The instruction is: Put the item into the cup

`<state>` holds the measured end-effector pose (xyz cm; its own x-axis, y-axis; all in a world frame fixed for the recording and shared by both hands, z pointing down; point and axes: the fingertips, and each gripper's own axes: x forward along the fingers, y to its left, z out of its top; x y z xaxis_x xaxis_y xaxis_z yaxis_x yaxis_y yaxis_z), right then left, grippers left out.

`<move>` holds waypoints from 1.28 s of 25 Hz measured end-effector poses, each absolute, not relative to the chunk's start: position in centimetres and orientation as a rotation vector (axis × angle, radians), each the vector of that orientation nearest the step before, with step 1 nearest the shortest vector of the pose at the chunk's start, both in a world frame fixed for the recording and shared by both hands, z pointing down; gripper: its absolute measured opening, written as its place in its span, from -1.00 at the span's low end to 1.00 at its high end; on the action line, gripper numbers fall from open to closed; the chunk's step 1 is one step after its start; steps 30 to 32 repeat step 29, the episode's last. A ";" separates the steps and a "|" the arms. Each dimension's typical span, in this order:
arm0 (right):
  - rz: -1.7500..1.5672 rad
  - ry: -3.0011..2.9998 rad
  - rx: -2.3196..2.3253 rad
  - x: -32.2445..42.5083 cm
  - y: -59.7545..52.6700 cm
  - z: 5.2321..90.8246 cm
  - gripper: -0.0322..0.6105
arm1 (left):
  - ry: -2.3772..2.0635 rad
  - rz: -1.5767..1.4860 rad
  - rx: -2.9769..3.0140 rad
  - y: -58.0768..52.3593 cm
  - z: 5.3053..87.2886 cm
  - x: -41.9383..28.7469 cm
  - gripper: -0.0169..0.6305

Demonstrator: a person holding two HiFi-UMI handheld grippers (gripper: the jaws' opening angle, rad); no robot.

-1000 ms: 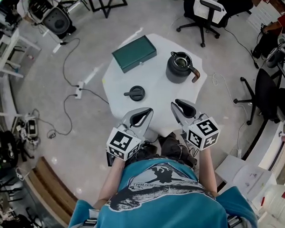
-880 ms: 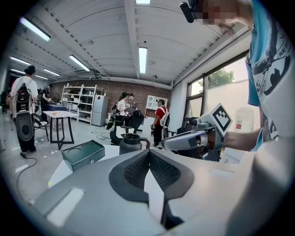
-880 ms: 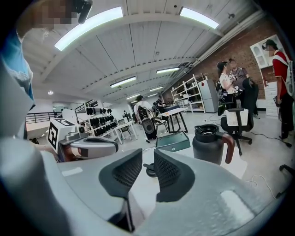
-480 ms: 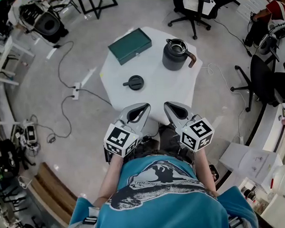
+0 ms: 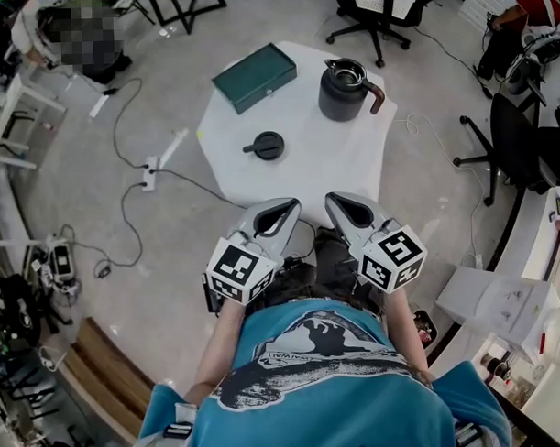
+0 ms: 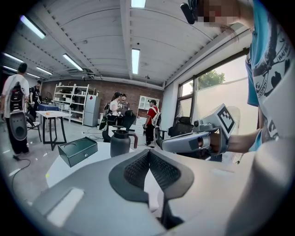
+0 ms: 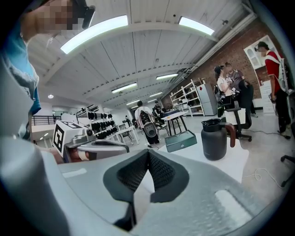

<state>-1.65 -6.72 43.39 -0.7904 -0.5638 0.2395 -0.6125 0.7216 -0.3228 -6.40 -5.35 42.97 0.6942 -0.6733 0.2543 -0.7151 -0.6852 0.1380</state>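
1. The left gripper (image 6: 148, 153) has its jaws together, the ribbed pads meeting at the tips with nothing between them.
2. The right gripper (image 7: 148, 152) is the same: jaws closed tip to tip and empty.
3. In the head view both grippers are held side by side in front of the person's chest. Their tips point at the near edge of the table (image 5: 306, 176), and each carries its marker cube (image 5: 239, 272) at the back.
4. The two grippers are near each other but not touching. Each shows in the other's view, level with it.
5. A round black lid (image 5: 264, 145) lies flat on the white table beyond the left gripper, apart from both grippers.
6. The dark jug (image 5: 347, 89) with a brown handle stands upright at the far right of the table, its mouth uncovered. It is well apart from the lid.
7. A green box (image 5: 254, 77) lies closed at the far left of the table, beside the jug and beyond the lid, touching neither.
8. Around the table, cables (image 5: 135, 154) trail over the grey floor (image 5: 162, 250) at the left. Black office chairs (image 5: 502, 155) stand at the right and far side.
9. The gripper views show several people (image 6: 150, 120) standing in the background beyond the table.
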 end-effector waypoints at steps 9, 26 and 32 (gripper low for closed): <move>0.534 -2.785 0.937 -1.5 -4.9 43.7 -0.90 | -1.086 0.281 2.699 -3.4 43.0 -5.6 -0.90; 0.523 -2.767 0.914 -1.4 -3.6 43.9 -0.90 | -1.067 0.290 2.710 -1.7 43.0 -5.2 -0.91; 0.517 -2.765 0.900 -1.6 -3.6 44.0 -0.90 | -1.064 0.291 2.710 -1.9 43.1 -5.2 -0.90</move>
